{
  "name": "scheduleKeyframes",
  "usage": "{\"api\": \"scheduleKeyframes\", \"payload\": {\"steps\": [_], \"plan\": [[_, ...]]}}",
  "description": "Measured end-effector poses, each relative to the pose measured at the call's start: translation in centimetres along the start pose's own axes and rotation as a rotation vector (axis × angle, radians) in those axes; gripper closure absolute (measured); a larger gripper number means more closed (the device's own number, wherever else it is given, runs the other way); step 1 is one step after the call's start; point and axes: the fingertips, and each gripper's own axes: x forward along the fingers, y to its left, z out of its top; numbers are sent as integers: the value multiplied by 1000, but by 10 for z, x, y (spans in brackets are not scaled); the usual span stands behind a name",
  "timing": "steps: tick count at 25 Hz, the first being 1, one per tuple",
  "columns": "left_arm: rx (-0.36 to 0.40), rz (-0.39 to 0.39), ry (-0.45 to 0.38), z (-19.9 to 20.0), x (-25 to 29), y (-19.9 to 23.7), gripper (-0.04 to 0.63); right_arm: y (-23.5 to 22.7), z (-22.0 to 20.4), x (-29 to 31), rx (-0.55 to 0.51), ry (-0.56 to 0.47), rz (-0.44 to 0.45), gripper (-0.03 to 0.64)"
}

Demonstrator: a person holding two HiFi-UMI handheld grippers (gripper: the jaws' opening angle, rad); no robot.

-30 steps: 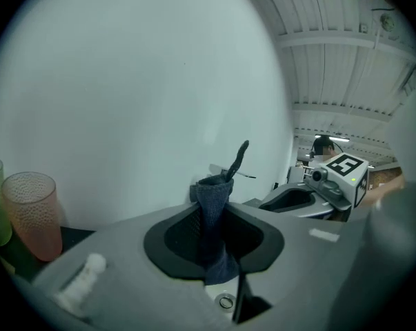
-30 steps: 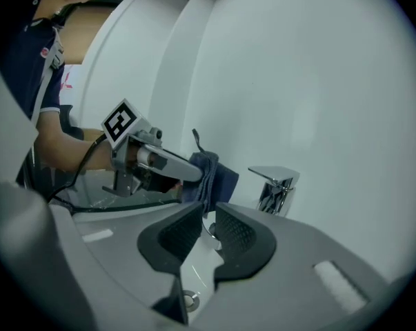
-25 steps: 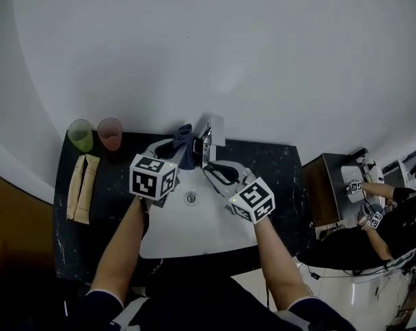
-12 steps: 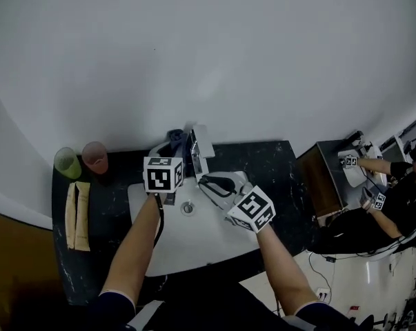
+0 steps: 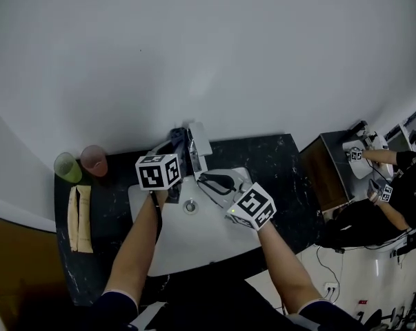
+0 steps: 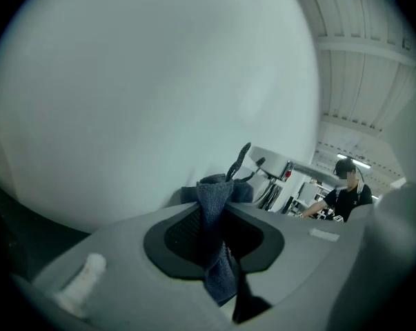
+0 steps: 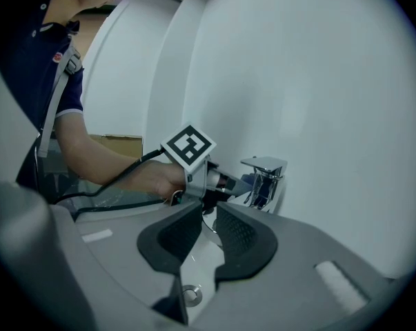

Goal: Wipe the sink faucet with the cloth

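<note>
Mid-frame in head view: left gripper clamped on cloth, just beside faucet. Can't confirm contact, since the cube hides most of the cloth. Right gripper has its jaws slightly apart and empty, over sink. Faucet base hidden behind left gripper in right gripper view.

Green cup and pink cup side by side, back-left on black counter; 2 beige rolls in front.

Dark cloth at faucet (white sink below)
</note>
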Motion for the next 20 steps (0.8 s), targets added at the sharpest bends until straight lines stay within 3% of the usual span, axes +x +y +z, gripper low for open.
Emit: {"api": "scheduleKeyframes", "payload": {"steps": [9, 20], "plan": [[-15, -155, -157, 53, -22, -35, 526, -1, 0, 1, 12, -17, 3, 551], [49, -254, -157, 50, -48, -68, 526, -1, 0, 1, 13, -18, 7, 552]]}}
